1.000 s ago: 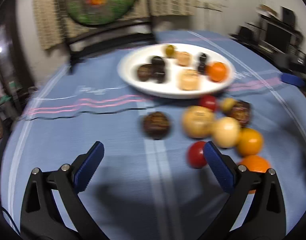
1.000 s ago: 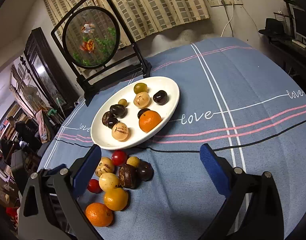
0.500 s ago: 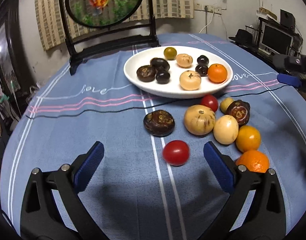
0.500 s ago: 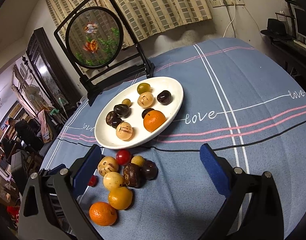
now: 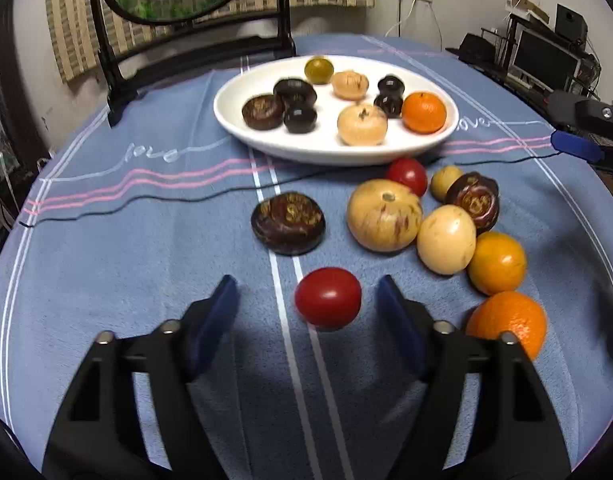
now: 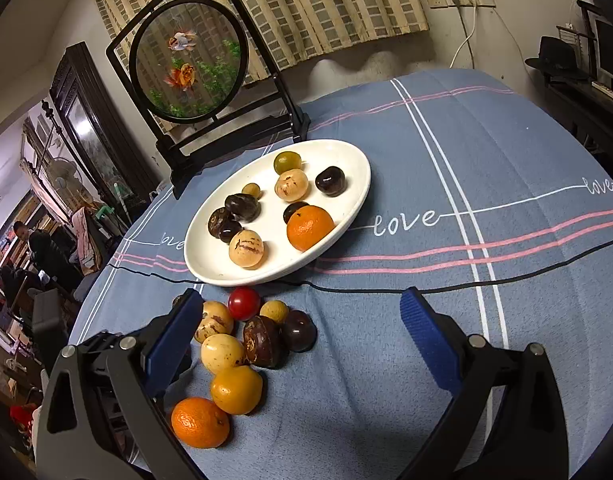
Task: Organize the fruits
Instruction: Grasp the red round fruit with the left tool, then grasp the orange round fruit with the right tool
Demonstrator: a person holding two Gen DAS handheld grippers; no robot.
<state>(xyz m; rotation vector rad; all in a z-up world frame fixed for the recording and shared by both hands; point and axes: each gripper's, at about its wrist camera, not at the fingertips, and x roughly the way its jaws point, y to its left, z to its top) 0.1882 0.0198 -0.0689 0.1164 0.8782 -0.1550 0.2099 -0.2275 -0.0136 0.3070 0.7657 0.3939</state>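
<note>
Red, round cherry tomato (image 5: 327,297) sits between the open left claw (image 5: 306,300); close gently, centred. Right claw (image 6: 302,336) hovers open.

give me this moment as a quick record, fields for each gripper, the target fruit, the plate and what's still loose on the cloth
left gripper: left gripper open, jaws either side of the red tomato, not touching
target fruit: red tomato, on the blue tablecloth
right gripper: right gripper open, holding nothing
plate: white oval plate, holds an orange, tan, dark and green fruits
loose fruit: cluster beside the plate, including a second tomato and a mandarin
</note>
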